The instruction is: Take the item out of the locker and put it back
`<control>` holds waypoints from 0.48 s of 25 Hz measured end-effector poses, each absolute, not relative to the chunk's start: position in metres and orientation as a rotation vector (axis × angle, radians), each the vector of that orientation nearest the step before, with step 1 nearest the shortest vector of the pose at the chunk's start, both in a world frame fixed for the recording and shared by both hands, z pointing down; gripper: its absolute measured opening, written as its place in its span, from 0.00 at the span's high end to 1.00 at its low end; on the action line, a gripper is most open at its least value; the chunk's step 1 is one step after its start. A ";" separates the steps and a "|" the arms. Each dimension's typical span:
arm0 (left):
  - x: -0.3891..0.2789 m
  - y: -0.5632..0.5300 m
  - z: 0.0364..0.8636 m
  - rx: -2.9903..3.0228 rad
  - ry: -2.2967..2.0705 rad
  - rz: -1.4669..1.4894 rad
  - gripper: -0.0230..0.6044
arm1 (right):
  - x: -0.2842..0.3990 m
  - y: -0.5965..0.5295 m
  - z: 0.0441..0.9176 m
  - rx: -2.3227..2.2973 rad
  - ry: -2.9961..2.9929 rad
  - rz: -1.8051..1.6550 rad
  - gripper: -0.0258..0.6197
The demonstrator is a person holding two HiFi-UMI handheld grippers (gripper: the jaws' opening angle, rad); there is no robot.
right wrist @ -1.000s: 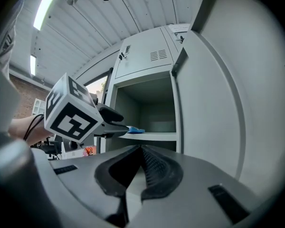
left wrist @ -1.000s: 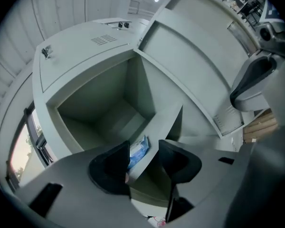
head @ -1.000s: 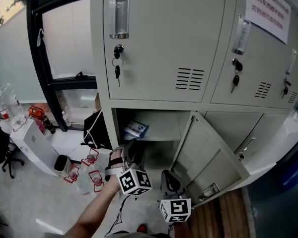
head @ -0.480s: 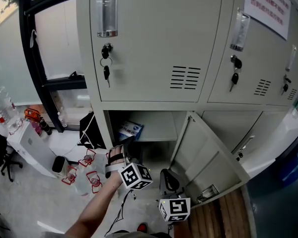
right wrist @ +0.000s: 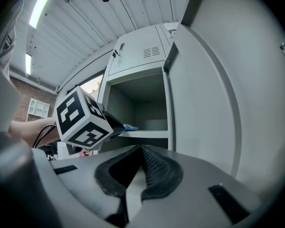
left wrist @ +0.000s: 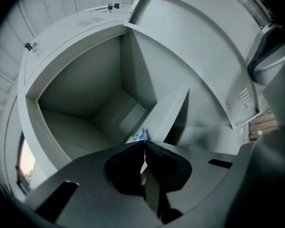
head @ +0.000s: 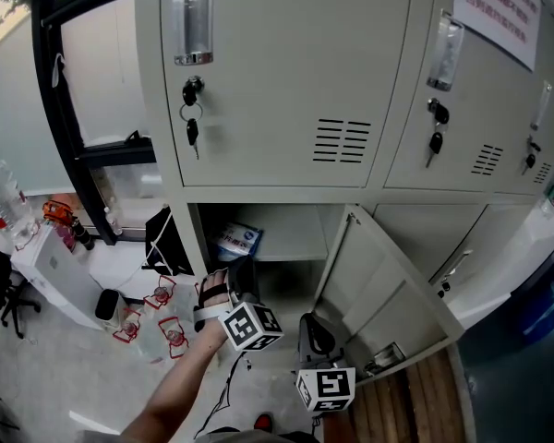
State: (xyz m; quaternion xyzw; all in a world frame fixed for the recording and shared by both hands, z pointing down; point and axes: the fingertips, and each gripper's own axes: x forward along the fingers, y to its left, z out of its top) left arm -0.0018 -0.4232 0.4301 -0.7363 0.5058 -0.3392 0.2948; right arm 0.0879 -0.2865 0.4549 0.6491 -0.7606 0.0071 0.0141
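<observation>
pinching packet at shelf edge, left gripper (jaws just closed).

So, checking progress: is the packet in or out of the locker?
In. The blue-white packet lies on the shelf inside the open lower locker.

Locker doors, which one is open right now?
The lower door under the keyed upper-left door. It is swung out rightward, showing a shelf; the others in view sit flush shut.
</observation>
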 end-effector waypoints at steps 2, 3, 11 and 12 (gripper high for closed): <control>-0.002 -0.423 0.431 -1.969 1.346 -0.899 0.92 | 0.088 -0.286 0.454 2.020 -2.370 0.018 0.93; -0.003 -0.423 0.429 -1.975 1.352 -0.890 0.92 | 0.088 -0.286 0.453 2.019 -2.371 0.016 0.93; -0.009 -0.417 0.396 -2.140 1.460 -0.655 0.93 | 0.091 -0.281 0.449 2.027 -2.367 -0.001 0.93; -0.009 -0.414 0.389 -2.158 1.470 -0.611 0.93 | 0.092 -0.280 0.448 2.030 -2.366 -0.006 0.93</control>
